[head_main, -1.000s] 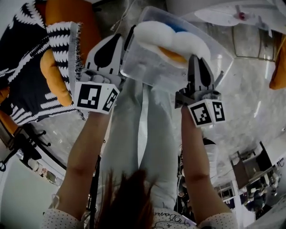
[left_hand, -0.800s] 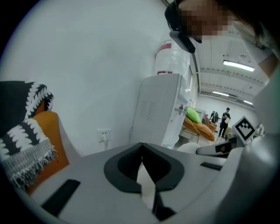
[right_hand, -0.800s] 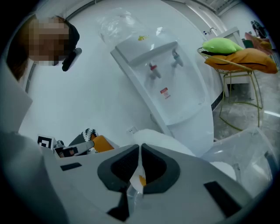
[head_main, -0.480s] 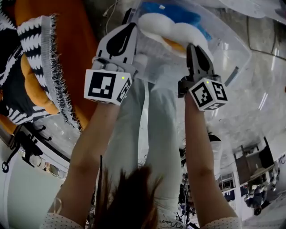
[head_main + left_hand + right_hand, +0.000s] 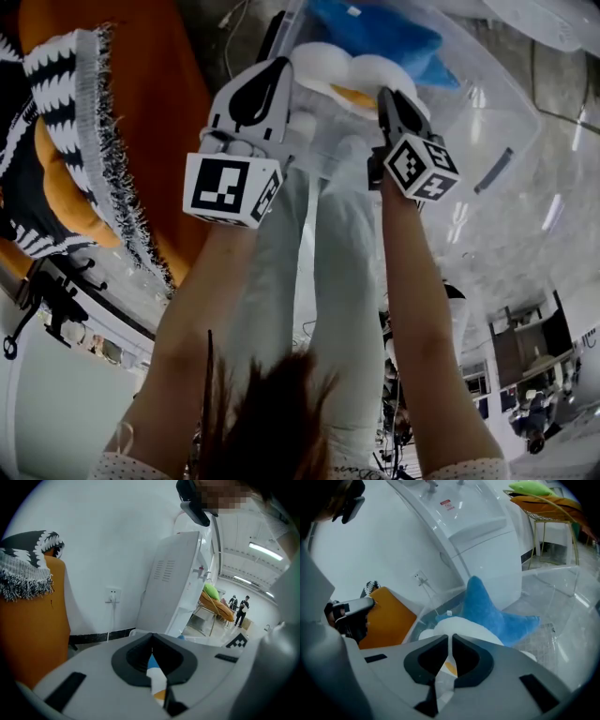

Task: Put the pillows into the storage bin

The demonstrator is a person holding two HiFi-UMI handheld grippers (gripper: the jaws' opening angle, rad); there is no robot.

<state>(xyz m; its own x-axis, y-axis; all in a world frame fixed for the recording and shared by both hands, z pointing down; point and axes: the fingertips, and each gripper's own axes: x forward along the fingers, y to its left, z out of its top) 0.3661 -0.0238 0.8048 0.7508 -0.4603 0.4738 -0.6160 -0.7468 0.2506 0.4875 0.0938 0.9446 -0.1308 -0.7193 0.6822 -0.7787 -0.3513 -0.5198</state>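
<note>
White pillow (image 5: 347,75), pinched at its ends by left gripper (image 5: 275,67) and right gripper (image 5: 384,96), jaws shut on fabric, sits in clear storage bin (image 5: 502,122) atop blue pillow (image 5: 375,33); release pending.

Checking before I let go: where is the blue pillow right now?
In the head view the blue pillow lies inside the clear bin at top centre, just beyond the white pillow.
</note>
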